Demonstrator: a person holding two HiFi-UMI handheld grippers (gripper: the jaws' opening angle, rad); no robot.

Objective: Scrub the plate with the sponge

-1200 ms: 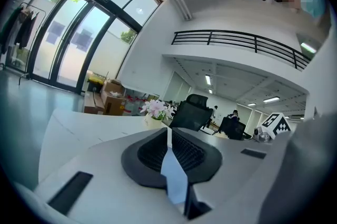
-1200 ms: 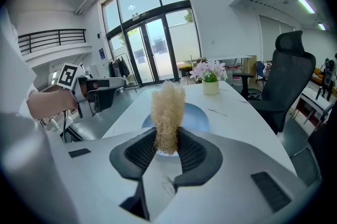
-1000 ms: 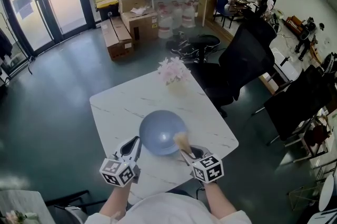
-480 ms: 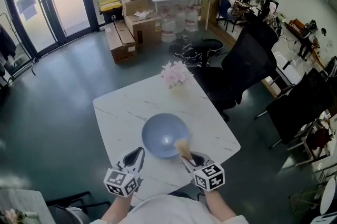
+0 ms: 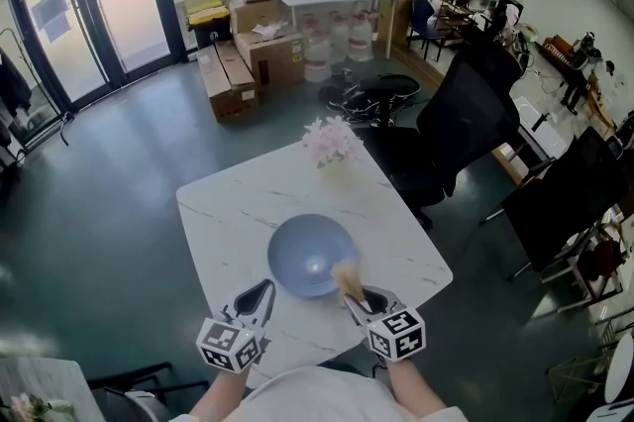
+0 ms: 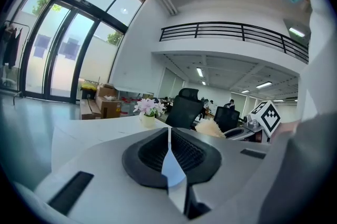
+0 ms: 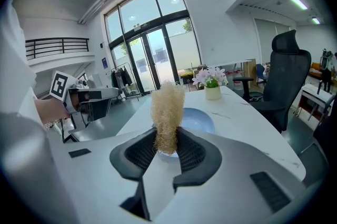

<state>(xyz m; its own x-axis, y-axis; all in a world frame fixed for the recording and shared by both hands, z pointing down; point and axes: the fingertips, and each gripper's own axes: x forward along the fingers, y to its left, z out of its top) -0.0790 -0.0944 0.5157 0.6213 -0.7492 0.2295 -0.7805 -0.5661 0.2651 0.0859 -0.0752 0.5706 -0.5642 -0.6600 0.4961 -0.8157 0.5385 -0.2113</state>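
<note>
Right gripper (image 7: 167, 148) first: its fingers are clamped on the sponge (image 7: 167, 111), a pale, fibrous tuft pinched at its base and sticking up past the fingertips. Just beyond those fingertips sits the blue plate (image 7: 199, 121), flat on the white marble table (image 7: 247, 123). From the head view the sponge (image 5: 346, 275) hangs over the plate's (image 5: 309, 255) near right rim, right at the tips of the right gripper (image 5: 353, 294); whether the fibres actually touch the plate, no view makes clear.

Over to the left gripper (image 6: 168, 150): fingers pressed together, nothing between them. In the head view it (image 5: 258, 294) is beside the plate's near left edge, fingertips close to the rim but apart from it, pointing across the table (image 5: 228, 202).

Far ahead of both sets of fingers, at the table's far edge, stands a small pot of pale pink flowers (image 5: 332, 141), well apart from the plate.
</note>
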